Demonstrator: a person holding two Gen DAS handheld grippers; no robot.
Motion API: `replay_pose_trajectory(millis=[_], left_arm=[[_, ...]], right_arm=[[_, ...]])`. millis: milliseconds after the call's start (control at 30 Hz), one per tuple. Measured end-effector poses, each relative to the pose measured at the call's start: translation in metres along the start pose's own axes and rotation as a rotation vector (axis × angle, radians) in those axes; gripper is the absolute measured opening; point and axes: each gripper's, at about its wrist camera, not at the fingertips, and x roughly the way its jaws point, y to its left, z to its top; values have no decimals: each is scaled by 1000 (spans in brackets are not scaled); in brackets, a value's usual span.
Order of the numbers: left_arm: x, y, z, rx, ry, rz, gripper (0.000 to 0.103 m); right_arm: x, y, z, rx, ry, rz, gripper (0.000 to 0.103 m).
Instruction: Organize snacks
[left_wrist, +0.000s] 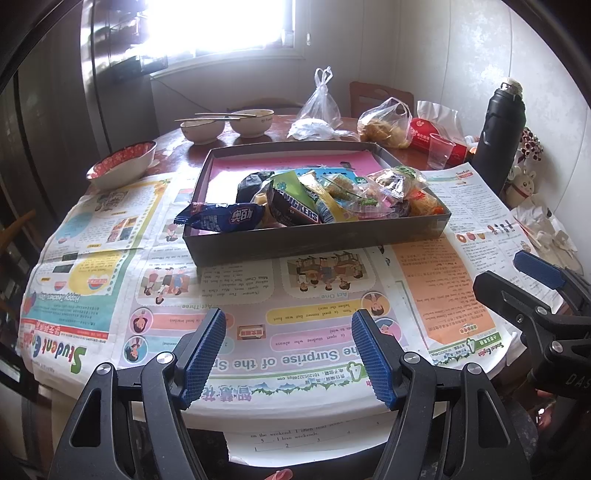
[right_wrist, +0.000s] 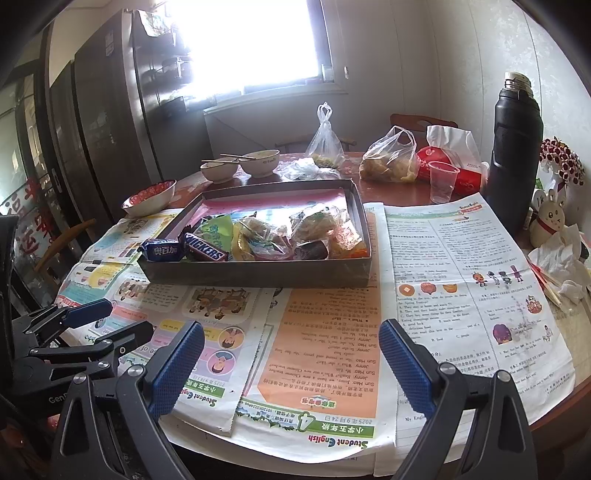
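A shallow dark cardboard box (left_wrist: 314, 242) (right_wrist: 258, 275) sits on newspapers in the middle of the round table. Snacks are piled along its near side: a blue Oreo pack (left_wrist: 225, 218) (right_wrist: 160, 250), a Snickers bar (left_wrist: 295, 212) (right_wrist: 205, 250), a green packet (left_wrist: 291, 181) (right_wrist: 218, 229) and several clear-wrapped snacks (left_wrist: 391, 184) (right_wrist: 317, 223). My left gripper (left_wrist: 288, 356) is open and empty near the table's front edge. My right gripper (right_wrist: 291, 369) is open and empty, to the right of the left one (right_wrist: 107, 321); it also shows in the left wrist view (left_wrist: 517, 273).
Two bowls with chopsticks (left_wrist: 225, 125) (right_wrist: 240, 166) and a red-patterned bowl (left_wrist: 122, 164) (right_wrist: 149, 197) stand behind and left. Plastic bags (left_wrist: 384, 123) (right_wrist: 388, 158), a tissue pack (right_wrist: 454, 162), a clear cup (left_wrist: 439, 149) (right_wrist: 441, 181) and a tall black flask (left_wrist: 498, 136) (right_wrist: 515, 155) stand at back right.
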Motion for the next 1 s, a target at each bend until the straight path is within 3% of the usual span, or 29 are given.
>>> replay_pose_trajectory(millis=[700,1000], left_arm=[[4,1,-1,10,5,8,72],[12,7,6,34,-10,52,72]], right_arm=[[3,-1,-1,2,1,-4,96],[13,-20,9,29,15,-31,96]])
